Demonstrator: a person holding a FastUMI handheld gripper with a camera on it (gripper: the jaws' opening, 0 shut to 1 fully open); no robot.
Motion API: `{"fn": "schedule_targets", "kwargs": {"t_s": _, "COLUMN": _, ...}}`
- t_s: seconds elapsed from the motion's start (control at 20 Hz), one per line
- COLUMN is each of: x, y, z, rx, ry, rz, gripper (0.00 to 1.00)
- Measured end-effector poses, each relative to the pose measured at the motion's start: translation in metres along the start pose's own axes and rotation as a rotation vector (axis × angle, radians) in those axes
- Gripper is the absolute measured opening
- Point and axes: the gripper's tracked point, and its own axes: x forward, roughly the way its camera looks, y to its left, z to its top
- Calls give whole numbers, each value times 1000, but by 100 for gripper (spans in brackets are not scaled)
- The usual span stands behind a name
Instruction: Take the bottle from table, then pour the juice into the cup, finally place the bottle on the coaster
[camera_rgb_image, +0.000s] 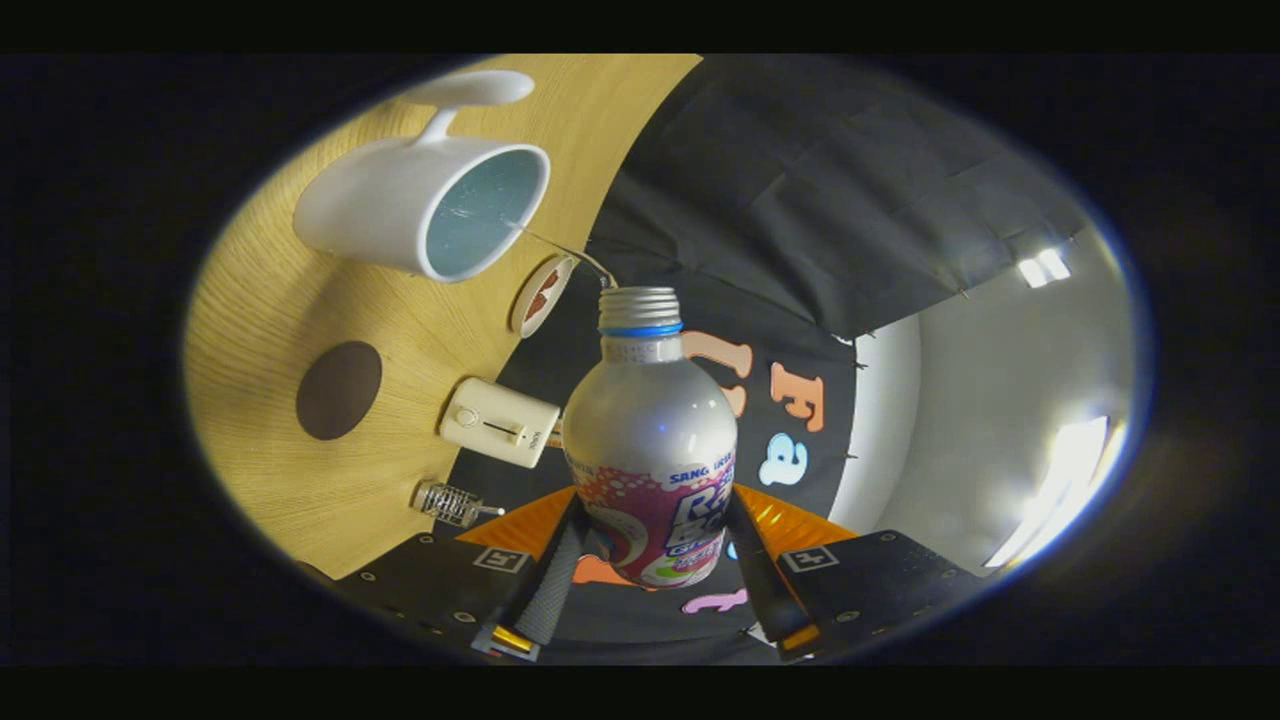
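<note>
- Bottle, frame centre, uncapped, clamped between both fingers of the gripper; thin stream arcs into the cup, upper left
- Coaster lies on the desk, left

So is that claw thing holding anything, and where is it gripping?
Yes, the gripper holds the bottle, both fingers pressing on its lower, labelled body.

Gripper rolled well over to one side, both fingers clamped against the bottle, holding it tilted.
</note>
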Motion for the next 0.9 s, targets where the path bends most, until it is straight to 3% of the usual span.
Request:
{"fn": "schedule_targets", "kwargs": {"t_s": 0.55, "x": -6, "y": 9, "z": 10, "rx": 29, "ry": -22, "rz": 36, "gripper": 76}}
{"fn": "schedule_targets", "kwargs": {"t_s": 0.9, "x": -4, "y": 33, "z": 16, "rx": 259, "ry": -11, "rz": 131, "gripper": 77}}
